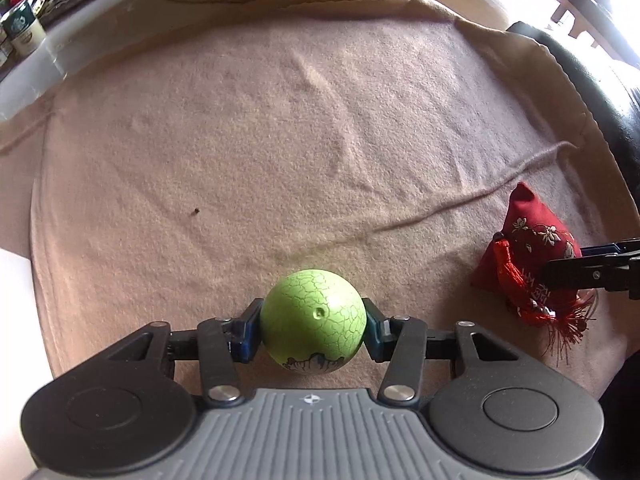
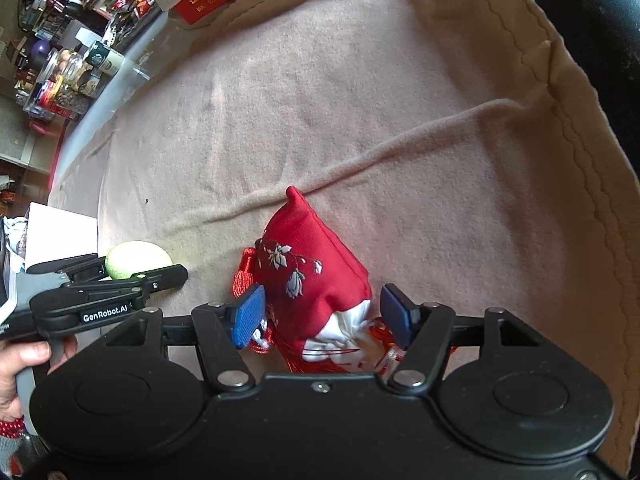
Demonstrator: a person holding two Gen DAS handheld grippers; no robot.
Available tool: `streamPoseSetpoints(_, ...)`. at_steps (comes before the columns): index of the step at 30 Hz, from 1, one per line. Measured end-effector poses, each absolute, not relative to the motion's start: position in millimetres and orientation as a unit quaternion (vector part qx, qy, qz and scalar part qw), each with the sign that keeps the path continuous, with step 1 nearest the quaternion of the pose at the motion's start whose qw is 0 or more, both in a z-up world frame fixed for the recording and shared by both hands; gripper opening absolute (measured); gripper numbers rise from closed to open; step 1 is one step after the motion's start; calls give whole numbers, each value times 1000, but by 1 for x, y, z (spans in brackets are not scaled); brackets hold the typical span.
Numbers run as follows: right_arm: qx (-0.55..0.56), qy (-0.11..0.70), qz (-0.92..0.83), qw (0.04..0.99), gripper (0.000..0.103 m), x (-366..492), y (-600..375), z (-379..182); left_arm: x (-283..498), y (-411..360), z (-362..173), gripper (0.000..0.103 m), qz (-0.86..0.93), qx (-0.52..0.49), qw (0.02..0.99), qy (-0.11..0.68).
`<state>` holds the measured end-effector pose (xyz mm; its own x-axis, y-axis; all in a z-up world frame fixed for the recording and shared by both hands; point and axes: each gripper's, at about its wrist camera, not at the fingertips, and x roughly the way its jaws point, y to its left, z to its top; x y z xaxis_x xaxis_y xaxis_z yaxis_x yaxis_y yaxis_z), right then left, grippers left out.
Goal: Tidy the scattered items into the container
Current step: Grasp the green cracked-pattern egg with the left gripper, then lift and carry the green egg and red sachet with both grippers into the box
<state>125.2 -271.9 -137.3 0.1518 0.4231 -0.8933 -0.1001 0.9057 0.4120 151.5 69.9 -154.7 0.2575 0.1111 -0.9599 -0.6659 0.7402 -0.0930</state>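
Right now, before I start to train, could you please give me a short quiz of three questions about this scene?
1. True or false: the left tongs are closed on the green ball.
2. Which thing lies between the pads of the right tongs?
A. a paper cup
B. a red embroidered pouch
C. a book
3. In a few words: what covers the surface beneath both things?

Key
1. True.
2. B.
3. A pink blanket.
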Motion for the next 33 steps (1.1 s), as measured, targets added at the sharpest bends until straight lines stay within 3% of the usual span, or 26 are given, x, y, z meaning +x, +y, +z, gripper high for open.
streamPoseSetpoints(4, 106, 617, 190, 756, 63, 126, -271, -129, 147, 68, -153, 50, 256, -281, 736, 560)
streamPoseSetpoints(8, 47, 609, 219, 761, 75, 126, -257, -125, 143, 59, -152, 50, 257, -277, 723, 578)
streamPoseSetpoints(15, 0, 622, 225, 750, 76, 126, -229, -150, 131, 44, -149, 50, 255, -269, 709, 600)
streamPoseSetpoints(16, -6, 616, 222, 756, 74, 122, -227, -150, 128, 42, -148, 50, 257, -267, 706, 603)
streamPoseSetpoints(17, -20, 608, 221, 762, 61, 117, -223, -148, 126, 39, -147, 50, 257, -263, 704, 607)
streamPoseSetpoints(21, -27, 607, 224, 762, 47, 104, -218, -141, 115, 26, -140, 50, 257, -245, 701, 618)
streamPoseSetpoints(33, -40, 589, 264, 763, 45, 59, -189, -119, 57, -5, -123, 50, 277, -204, 691, 636)
